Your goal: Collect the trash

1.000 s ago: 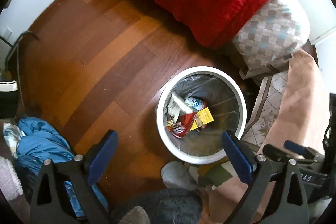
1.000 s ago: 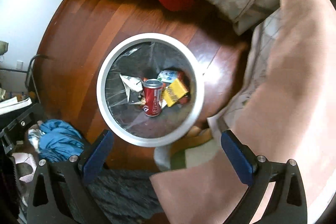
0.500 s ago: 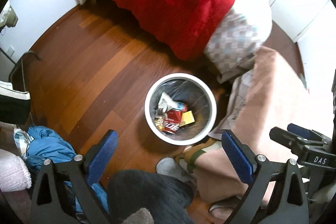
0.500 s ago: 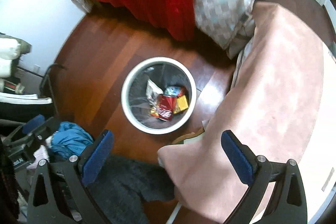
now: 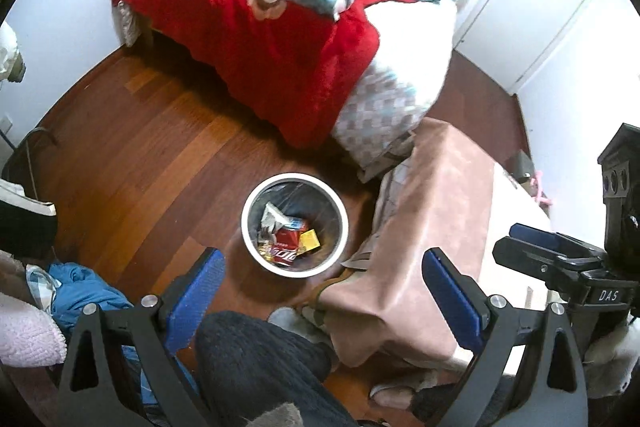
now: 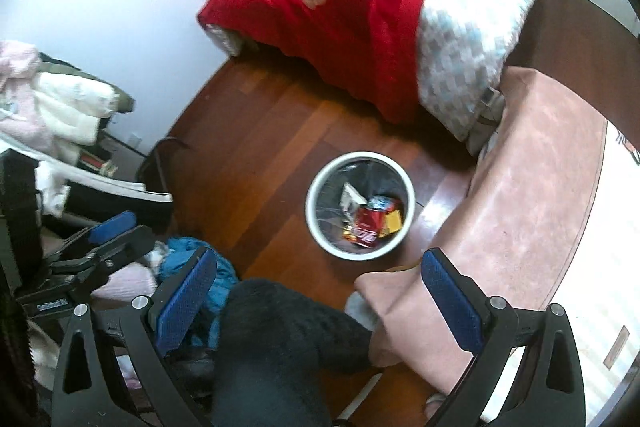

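A white round trash bin [image 5: 251, 195] [image 6: 316, 187] with a dark liner stands on the wooden floor. Inside lie a red soda can [image 5: 285, 242] [image 6: 366, 223], a yellow packet [image 5: 310, 238] [image 6: 393, 221] and a crumpled white wrapper [image 5: 272, 217] [image 6: 350, 195]. My left gripper [image 5: 322, 291] is open and empty, high above and short of the bin. My right gripper [image 6: 318, 291] is open and empty, also high above the bin. Each gripper shows in the other's view: the right one [image 5: 560, 259] and the left one [image 6: 96, 247].
A bed with red blanket [image 5: 260, 43] [image 6: 340, 19] lies beyond the bin. A table under a pink cloth [image 5: 424, 227] [image 6: 532, 195] stands right of it. Blue clothes [image 5: 80, 287] [image 6: 200, 263] lie on the floor at left. A person's dark-clad leg [image 5: 260, 367] [image 6: 280, 347] is below.
Both grippers have risen and pulled back from the bin, which now looks much smaller. The red can inside lies on its side now. Both stay open.
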A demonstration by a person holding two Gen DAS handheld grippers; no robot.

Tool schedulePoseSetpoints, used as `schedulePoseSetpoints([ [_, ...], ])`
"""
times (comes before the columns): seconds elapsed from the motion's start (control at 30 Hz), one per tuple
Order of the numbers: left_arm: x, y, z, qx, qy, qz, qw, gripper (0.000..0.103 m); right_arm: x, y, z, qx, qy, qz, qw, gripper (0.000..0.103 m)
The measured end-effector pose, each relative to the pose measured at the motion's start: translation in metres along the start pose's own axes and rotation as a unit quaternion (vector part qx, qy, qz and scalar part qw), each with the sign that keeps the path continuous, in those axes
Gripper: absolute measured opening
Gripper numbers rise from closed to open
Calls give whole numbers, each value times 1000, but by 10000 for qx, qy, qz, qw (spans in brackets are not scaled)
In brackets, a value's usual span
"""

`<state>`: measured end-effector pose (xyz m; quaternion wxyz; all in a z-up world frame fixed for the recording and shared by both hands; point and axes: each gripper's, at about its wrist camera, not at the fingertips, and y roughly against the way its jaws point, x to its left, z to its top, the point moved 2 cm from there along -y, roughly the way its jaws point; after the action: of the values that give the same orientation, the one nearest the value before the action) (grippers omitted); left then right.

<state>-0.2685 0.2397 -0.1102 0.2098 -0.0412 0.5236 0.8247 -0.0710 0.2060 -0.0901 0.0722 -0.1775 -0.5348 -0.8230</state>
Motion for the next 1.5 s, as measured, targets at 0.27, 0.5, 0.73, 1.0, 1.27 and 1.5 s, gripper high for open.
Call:
schedulePoseSetpoints([
  [0.27,-10,32,2,-142,-26,-215,9997,101,21,34,-1,-89,210,230,9995,103],
  [0.5,-14,42,0,-117,-35,-250,9996,101,27,41,-2,-53,270,323,9991,103],
  [0.73,-13,42,-1,-123,10,-263,9996,101,27,35,0,47,332,305,9990,103],
  [1.0,-11,41,-2,-97,69,-242,9996,103,23,28,2,114,276,245,9993,103],
  [1.27,-12,34,-3,24,121,-217,9997,103,16,22,3,170,209,183,9995,103],
  [1.5,-11,28,-2,87,112,-208,9997,103,11,19,4,207,169,189,9995,103],
])
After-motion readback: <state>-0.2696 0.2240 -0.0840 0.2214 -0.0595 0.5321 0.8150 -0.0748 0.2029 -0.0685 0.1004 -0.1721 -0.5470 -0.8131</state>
